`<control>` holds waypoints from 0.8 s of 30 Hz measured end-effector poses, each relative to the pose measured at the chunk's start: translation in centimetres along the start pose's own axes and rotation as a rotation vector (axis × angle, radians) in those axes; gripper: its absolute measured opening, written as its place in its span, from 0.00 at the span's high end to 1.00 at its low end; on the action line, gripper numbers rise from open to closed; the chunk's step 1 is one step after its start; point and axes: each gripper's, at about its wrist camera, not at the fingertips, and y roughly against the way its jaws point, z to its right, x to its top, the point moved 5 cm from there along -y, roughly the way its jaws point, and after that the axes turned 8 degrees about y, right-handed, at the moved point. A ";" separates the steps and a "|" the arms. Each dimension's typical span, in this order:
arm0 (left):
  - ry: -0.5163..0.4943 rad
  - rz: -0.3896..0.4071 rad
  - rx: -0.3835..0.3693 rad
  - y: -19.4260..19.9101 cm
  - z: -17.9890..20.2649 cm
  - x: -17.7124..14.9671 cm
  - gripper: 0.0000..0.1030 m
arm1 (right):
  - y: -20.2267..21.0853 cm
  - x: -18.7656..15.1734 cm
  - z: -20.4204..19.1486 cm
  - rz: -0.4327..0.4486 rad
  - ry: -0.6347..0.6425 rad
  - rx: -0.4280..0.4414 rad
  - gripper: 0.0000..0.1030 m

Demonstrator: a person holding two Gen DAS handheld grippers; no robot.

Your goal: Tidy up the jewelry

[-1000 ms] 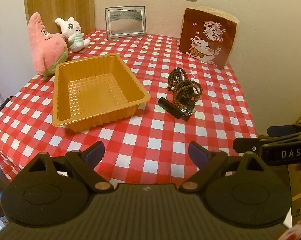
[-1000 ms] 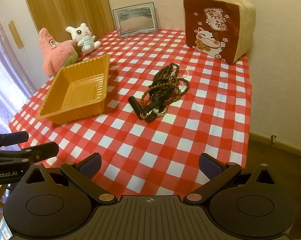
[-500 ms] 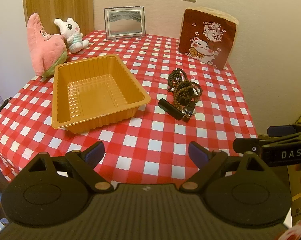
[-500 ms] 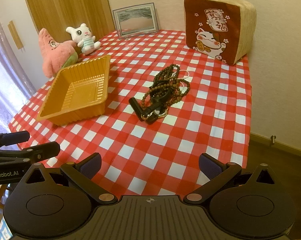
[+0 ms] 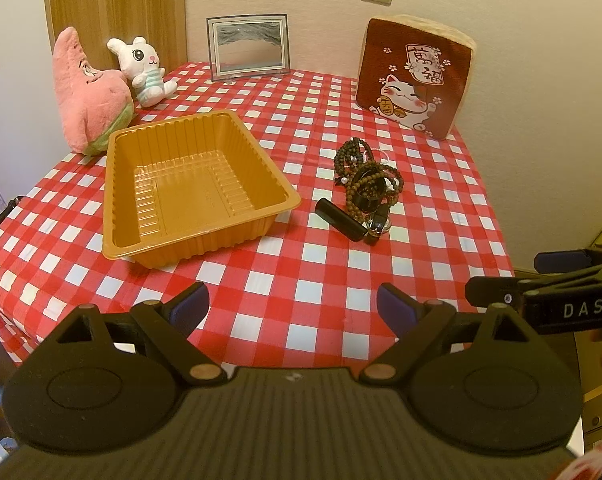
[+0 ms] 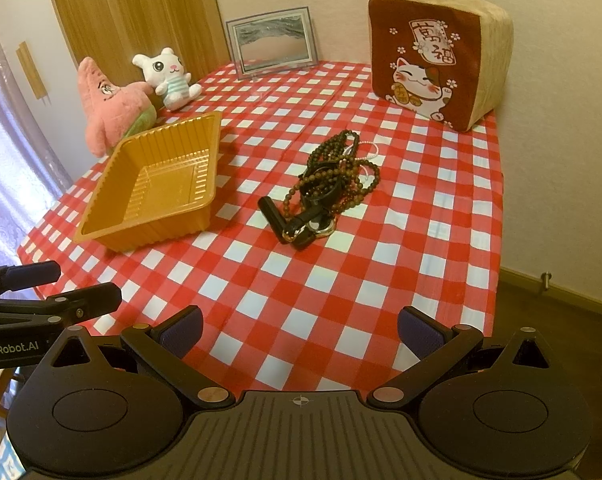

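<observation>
A pile of dark bead strings (image 5: pixel 365 178) (image 6: pixel 337 176) lies on the red checked tablecloth, with a black strap and a small ring (image 6: pixel 297 228) at its near end. An orange plastic tray (image 5: pixel 189 184) (image 6: pixel 157 184) with nothing in it stands to the left of the pile. My left gripper (image 5: pixel 293 308) is open above the table's near edge, well short of the tray. My right gripper (image 6: pixel 299 330) is open too, over the near edge, with the pile far ahead. Each gripper shows at the side of the other's view.
At the back stand a pink star plush (image 5: pixel 87 92), a white rabbit plush (image 5: pixel 143 70), a framed picture (image 5: pixel 248 46) and a brown cat cushion (image 5: pixel 415 80). Walls close off the back and the right. The table's right edge (image 6: pixel 497 208) drops to a wooden floor.
Both grippers have crept slightly forward toward the table, so the tray and the bead pile sit a little lower and nearer. Nothing on the table has moved.
</observation>
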 end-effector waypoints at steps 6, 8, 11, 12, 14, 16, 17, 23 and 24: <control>0.002 0.000 0.000 0.1 -0.2 0.1 0.13 | 0.1 0.0 0.0 0.000 0.000 0.000 0.00; 0.001 0.000 -0.002 0.0 0.0 0.5 0.13 | 0.1 0.0 0.0 -0.001 0.000 0.001 0.00; 0.000 0.000 -0.002 0.0 0.0 0.5 0.13 | 0.0 0.0 0.0 0.000 0.000 0.001 0.00; 0.001 -0.001 -0.001 -0.2 0.1 0.7 0.13 | 0.0 0.0 0.0 -0.001 0.000 0.001 0.00; -0.001 0.000 -0.003 0.0 0.0 0.5 0.13 | 0.0 0.0 0.0 -0.001 -0.001 0.002 0.00; -0.005 0.001 -0.005 -0.1 0.2 0.7 0.13 | 0.0 0.0 0.0 -0.002 -0.001 0.001 0.00; -0.005 0.001 -0.003 -0.1 0.1 0.7 0.13 | 0.0 0.0 0.0 -0.003 -0.001 0.001 0.00; -0.012 -0.006 -0.012 -0.5 0.4 0.5 0.13 | 0.0 0.0 0.0 -0.006 -0.003 0.002 0.00; -0.010 -0.006 -0.014 -0.3 0.1 0.2 0.13 | -0.1 0.0 -0.1 -0.007 -0.002 0.002 0.00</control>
